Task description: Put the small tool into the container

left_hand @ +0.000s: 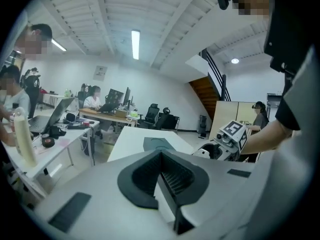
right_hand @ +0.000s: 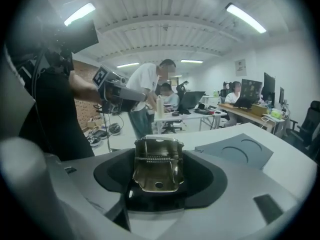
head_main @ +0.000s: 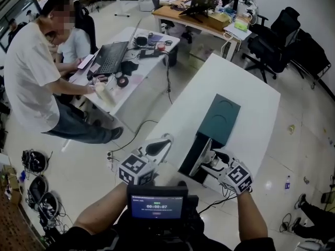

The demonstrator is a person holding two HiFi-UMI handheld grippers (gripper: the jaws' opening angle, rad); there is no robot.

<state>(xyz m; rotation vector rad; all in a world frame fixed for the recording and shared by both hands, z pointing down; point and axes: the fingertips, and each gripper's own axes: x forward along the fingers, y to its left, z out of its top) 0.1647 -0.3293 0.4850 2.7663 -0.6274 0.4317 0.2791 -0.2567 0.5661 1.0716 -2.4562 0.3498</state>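
Between the jaws of the right gripper [right_hand: 158, 174] sits a small metal spring clip [right_hand: 155, 159], clamped across its sides with the jaws standing wide. The left gripper [left_hand: 162, 181] has its ridged pads pressed together on nothing. The clip looks light, stiff and smooth, so it may slip; the flat side plates seem a safer hold than the spring. Only the right gripper view shows the clip. The head view hides it but shows the dark green box [head_main: 220, 120] on the white table [head_main: 251, 103], just ahead of that gripper.
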